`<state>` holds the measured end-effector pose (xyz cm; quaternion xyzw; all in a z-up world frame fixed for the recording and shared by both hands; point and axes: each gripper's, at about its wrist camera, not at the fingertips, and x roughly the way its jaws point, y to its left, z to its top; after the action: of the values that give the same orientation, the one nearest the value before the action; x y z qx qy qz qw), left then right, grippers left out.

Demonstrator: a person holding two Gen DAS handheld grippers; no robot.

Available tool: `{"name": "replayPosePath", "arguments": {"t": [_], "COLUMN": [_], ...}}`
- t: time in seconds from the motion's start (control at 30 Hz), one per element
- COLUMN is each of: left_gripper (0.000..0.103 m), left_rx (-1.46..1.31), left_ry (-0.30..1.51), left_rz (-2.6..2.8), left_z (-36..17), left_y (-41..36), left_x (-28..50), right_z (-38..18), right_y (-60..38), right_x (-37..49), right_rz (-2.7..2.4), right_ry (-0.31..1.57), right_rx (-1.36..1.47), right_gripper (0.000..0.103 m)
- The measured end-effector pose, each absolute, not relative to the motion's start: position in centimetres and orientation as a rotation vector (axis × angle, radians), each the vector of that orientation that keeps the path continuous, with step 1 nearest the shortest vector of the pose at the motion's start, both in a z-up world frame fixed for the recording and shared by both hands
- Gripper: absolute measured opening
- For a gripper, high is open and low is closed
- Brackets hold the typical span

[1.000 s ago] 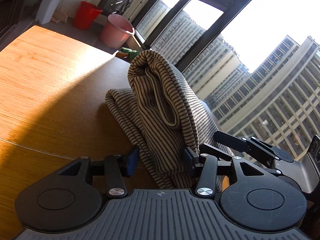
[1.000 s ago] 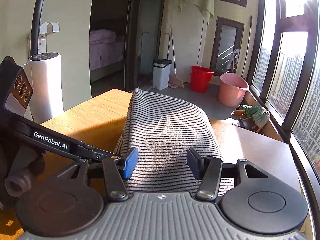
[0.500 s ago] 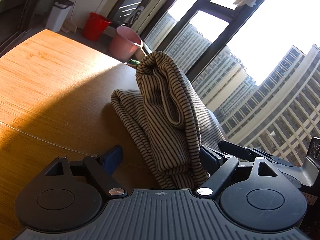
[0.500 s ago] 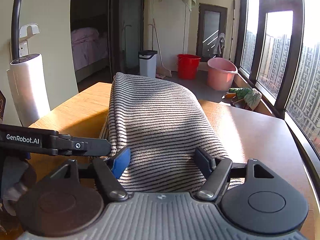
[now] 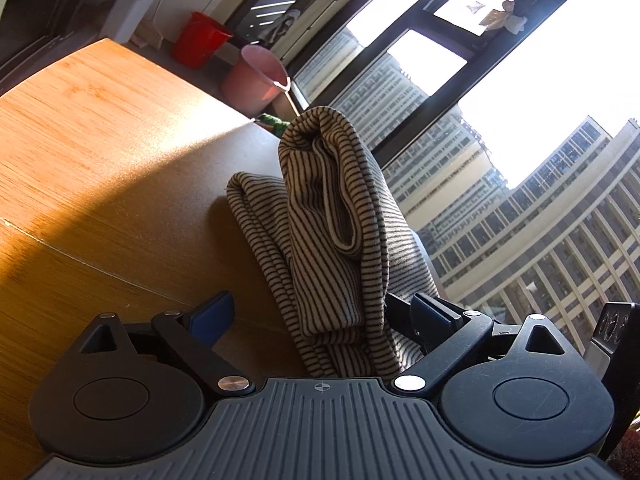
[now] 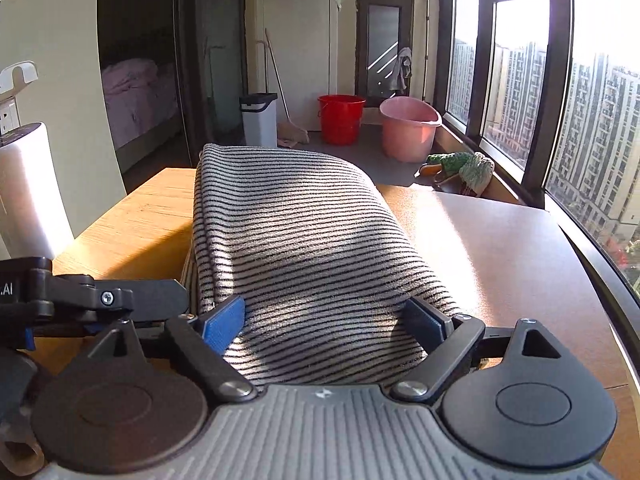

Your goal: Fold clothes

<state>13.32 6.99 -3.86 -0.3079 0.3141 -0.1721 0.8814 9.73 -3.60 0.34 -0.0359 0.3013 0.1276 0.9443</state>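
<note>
Sunlit wooden table [image 6: 500, 248] by tall windows, with a folded striped garment [image 6: 304, 248] lying on it.

Both tongs are spread wide, gripping nothing: left gripper [image 5: 324, 316] and right gripper [image 6: 332, 320] each straddle the garment's near edge. Folding looks nearly finished, the bundle just set down; next, I judge, flatten the raised fold or draw back.

left gripper [image 5: 324, 318]: black linkage arms, blue pads, silver pivot screws, round black discs, ribbed grey base | right gripper [image 6: 326, 320]: same build; white lettering ".AI" is seen at left frame edge
</note>
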Motion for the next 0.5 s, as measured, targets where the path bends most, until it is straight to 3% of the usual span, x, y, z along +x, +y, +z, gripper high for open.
{"name": "replayPosePath", "arguments": {"t": [0.5], "left_gripper": [0.103], "left_rx": [-0.564], "left_ry": [0.632], "left_rz": [-0.363], "left_z": [-3.9], "left_y": [6.2], "left_x": [13.1], "right_z": [-0.8], "right_y": [-5.4], "right_x": [9.5], "right_rz": [0.272], "right_ry": [0.562], "right_rx": [0.008], "right_gripper": [0.093]}}
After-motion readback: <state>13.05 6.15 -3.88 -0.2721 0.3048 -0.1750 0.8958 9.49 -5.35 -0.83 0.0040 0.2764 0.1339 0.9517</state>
